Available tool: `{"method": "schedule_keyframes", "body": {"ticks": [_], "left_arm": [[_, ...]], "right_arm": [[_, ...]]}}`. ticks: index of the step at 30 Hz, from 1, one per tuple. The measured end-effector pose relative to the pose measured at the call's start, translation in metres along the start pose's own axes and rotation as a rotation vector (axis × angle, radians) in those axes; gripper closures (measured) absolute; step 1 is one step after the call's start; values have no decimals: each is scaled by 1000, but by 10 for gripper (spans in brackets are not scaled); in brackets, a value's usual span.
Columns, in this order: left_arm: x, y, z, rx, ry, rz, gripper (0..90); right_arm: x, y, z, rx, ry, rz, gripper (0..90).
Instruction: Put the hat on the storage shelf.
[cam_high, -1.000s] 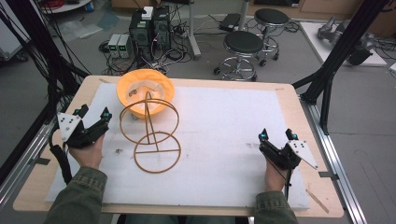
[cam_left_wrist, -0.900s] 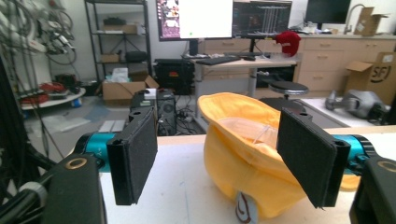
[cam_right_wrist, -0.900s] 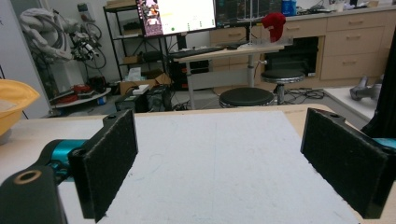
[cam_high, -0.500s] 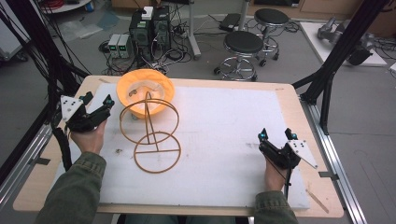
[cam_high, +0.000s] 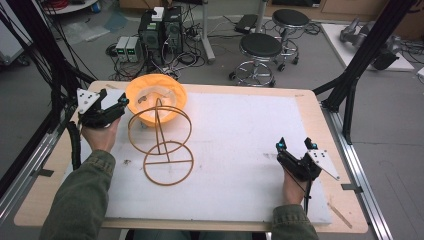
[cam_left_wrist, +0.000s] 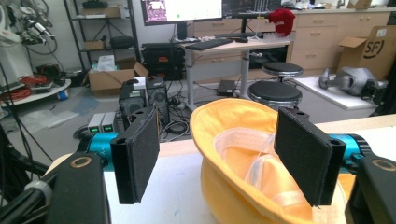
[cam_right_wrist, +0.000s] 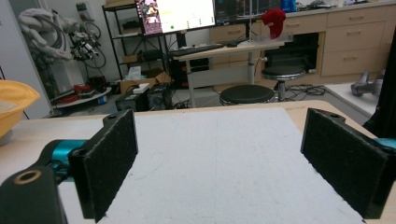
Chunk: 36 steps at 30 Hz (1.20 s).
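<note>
hat (cam_left_wrist: 243, 154): soft, light cloth; it will sag, so pinch its near brim
left tool (cam_left_wrist: 229, 154): jaws apart around that brim; you grip nothing yet
right tool (cam_right_wrist: 229, 163): apart, idle

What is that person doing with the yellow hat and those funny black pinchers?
A person sits at a table with a two-jaw gripper in each hand. The left gripper is open and reaching toward the rim of the upside-down yellow fabric hat at the far side of the white mat, not gripping it yet. A golden wire stand made of two hoops sits just in front of the hat. The right gripper rests open over the mat, holding nothing.
</note>
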<state>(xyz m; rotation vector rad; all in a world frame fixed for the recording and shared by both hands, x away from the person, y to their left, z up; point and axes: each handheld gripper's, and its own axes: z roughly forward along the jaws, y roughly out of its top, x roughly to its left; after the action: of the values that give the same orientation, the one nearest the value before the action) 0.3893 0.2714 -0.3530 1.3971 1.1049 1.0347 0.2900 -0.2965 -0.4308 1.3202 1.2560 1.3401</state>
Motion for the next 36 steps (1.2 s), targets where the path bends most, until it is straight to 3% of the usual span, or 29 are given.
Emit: {"method": "schedule_keyframes", "body": {"ticks": [9, 12, 19, 21, 26, 29, 31, 34, 36], "left_arm": [[13, 13, 21, 21, -6, -22, 290], [18, 16, 31, 44, -15, 6, 275], [26, 17, 51, 63, -38, 25, 284], [31, 13, 55, 56, -34, 1, 286], [39, 2, 67, 91, -27, -37, 293], [39, 1, 74, 116, -54, -63, 288], [36, 4, 81, 164, -76, -31, 281], [31, 9, 88, 160, -93, -44, 292], [30, 10, 94, 183, -96, -44, 288]], "right_arm": [[1, 0, 0, 3, 2, 11, 98], [1, 0, 0, 2, -2, 15, 99], [2, 0, 0, -6, 1, 3, 99], [2, 0, 0, -6, -1, -1, 99], [3, 0, 0, -2, -1, -4, 99], [3, -1, 1, 0, 1, -8, 99], [3, -1, 1, 1, 1, -7, 98], [3, -1, 1, 1, 3, -5, 98], [3, -1, 1, 1, 3, -5, 99]]}}
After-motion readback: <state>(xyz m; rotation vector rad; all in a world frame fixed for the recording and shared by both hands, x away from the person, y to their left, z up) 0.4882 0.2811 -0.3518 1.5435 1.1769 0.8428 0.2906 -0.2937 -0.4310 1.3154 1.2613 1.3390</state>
